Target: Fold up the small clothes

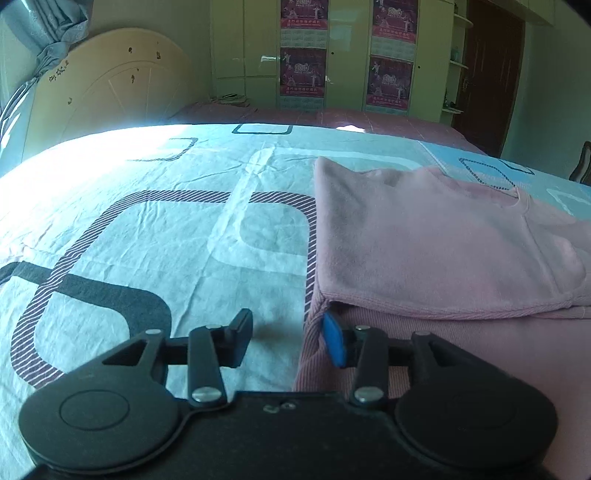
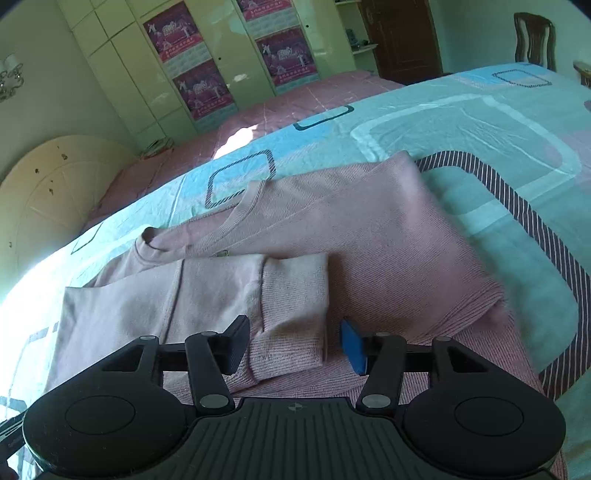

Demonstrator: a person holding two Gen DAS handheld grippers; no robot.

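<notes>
Pink sweater (image 2: 369,236) flat on bedsheet (image 1: 147,229), both sleeves folded in. My left gripper (image 1: 288,338) parted, empty, straddling sweater's edge. My right gripper (image 2: 295,343) parted around cuff (image 2: 291,314), pads not pressing. Next, I judge: pinch hem both corners, fold toward 12 o'clock, keep edges aligned.

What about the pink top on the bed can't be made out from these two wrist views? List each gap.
- Pink top, left wrist view: its right part runs off the frame edge.
- Right wrist view: its near hem is hidden behind the right gripper.
- Folded sleeve: what lies beneath it is covered.
- Posters: print too small.
</notes>
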